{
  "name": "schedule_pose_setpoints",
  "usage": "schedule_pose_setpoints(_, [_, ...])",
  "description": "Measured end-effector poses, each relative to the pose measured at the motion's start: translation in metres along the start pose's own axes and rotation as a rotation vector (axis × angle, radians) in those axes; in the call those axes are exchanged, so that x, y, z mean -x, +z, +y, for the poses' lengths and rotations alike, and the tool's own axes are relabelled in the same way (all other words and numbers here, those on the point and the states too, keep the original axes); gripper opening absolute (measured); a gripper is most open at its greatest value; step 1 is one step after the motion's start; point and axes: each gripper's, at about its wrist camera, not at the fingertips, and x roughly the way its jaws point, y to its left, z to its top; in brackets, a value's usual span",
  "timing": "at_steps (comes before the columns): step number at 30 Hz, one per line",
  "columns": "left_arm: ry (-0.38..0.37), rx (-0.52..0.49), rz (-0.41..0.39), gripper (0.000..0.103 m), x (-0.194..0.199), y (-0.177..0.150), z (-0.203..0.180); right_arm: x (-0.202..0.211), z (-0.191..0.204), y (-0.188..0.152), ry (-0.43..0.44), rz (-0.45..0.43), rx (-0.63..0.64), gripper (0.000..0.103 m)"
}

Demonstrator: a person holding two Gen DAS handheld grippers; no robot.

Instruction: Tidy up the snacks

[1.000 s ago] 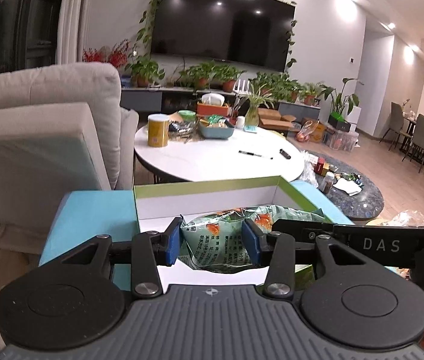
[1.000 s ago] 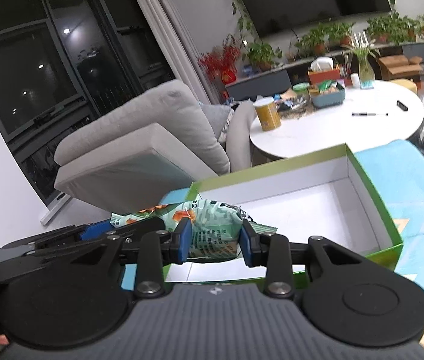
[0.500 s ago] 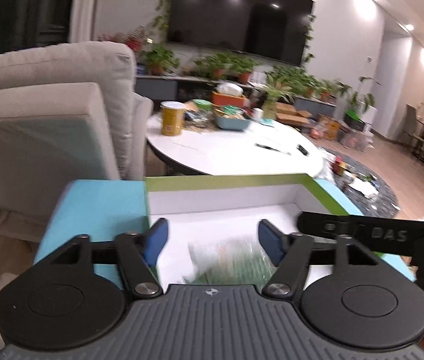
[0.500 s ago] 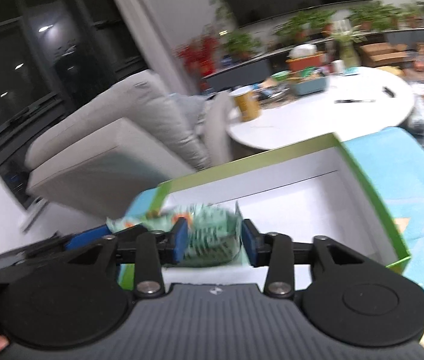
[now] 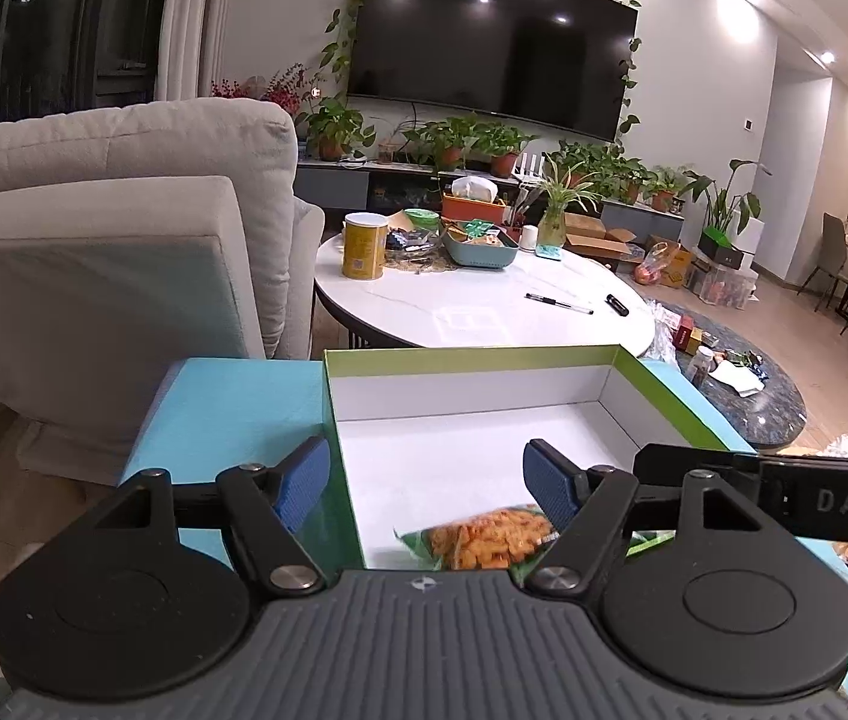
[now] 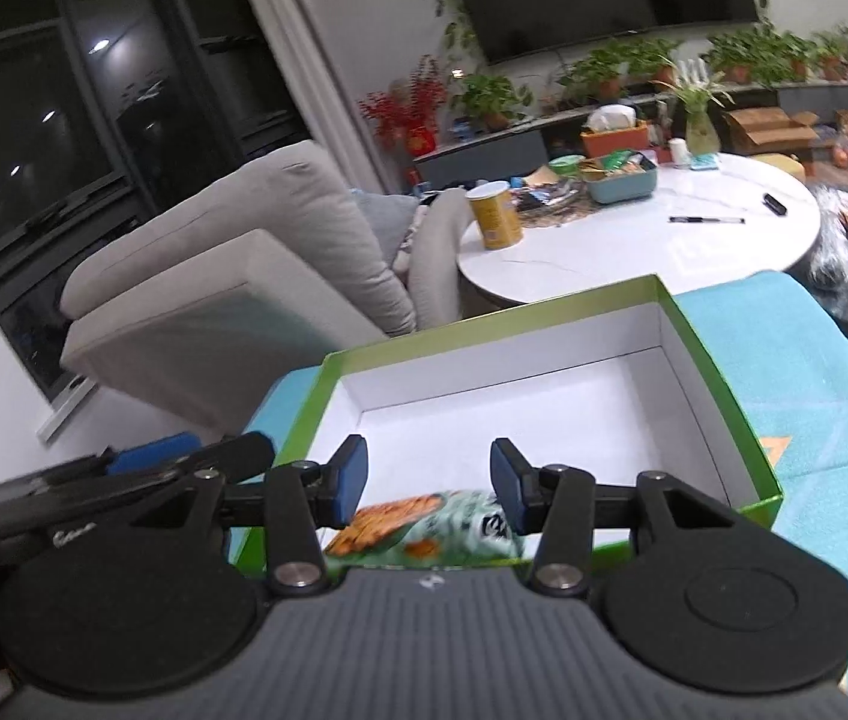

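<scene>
A green snack bag (image 5: 484, 543) with orange pieces pictured on it lies at the near end of a green box with a white inside (image 5: 484, 384); it also shows in the right wrist view (image 6: 424, 531), inside the box (image 6: 718, 372). My left gripper (image 5: 427, 486) is open above the box's near left part, its blue pads apart and empty. My right gripper (image 6: 428, 486) is open just above the bag, not gripping it. The right gripper's arm (image 5: 784, 495) crosses the left wrist view.
The box rests on a light blue surface (image 5: 231, 402). Behind it stand a grey armchair (image 5: 111, 228) and a round white table (image 5: 484, 300) with a yellow can (image 5: 365, 246), a teal tray (image 5: 481, 249) and a pen (image 5: 559, 303).
Both grippers held the snack bag above the box a second ago. The left opened first, then the right, and the bag now lies in the box's near end.
</scene>
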Motion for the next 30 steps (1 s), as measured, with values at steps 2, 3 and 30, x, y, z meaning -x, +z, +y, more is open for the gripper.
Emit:
schedule_pose_setpoints(2, [0.004, 0.0, -0.002, 0.072, 0.01, -0.004, 0.001, 0.006, 0.007, -0.001, 0.006, -0.001, 0.024, 0.083])
schedule_pose_setpoints(3, [0.007, 0.001, -0.002, 0.073, 0.015, -0.005, 0.001, 0.008, 0.01, -0.003, 0.008, 0.0, 0.034, 0.083])
schedule_pose_setpoints(30, [-0.094, -0.133, 0.223, 0.074, 0.096, -0.112, -0.009, 0.028, 0.063, -0.064, 0.021, 0.098, 0.19, 0.083])
